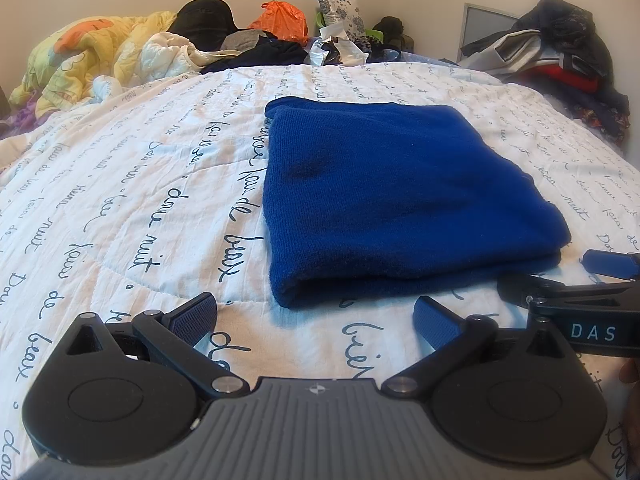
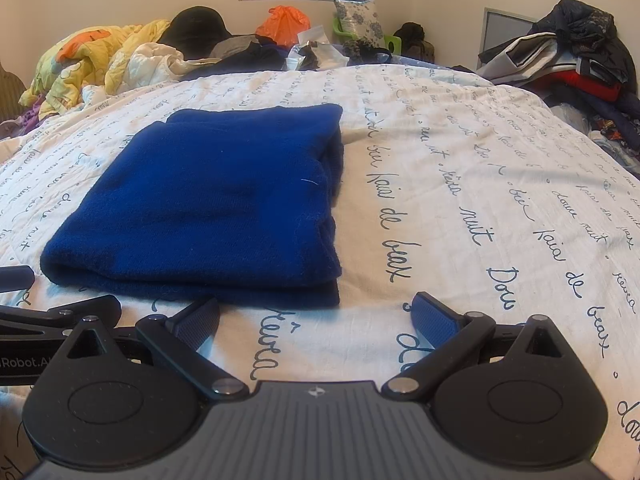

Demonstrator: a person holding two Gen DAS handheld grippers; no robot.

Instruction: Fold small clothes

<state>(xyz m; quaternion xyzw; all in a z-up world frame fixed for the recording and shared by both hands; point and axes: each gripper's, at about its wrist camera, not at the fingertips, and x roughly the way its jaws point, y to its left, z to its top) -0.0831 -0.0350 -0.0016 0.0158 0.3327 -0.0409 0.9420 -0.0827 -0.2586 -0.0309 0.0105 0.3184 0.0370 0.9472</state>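
A dark blue knit garment lies folded into a thick rectangle on the white bedspread with script lettering. It also shows in the right wrist view, left of centre. My left gripper is open and empty, just short of the garment's near edge. My right gripper is open and empty, in front of the garment's near right corner. The right gripper's fingers show at the right edge of the left wrist view. The left gripper's fingers show at the left edge of the right wrist view.
A yellow quilt, dark clothes and an orange bag are heaped at the far end of the bed. A pile of jackets sits at the far right. The bedspread stretches to the right of the garment.
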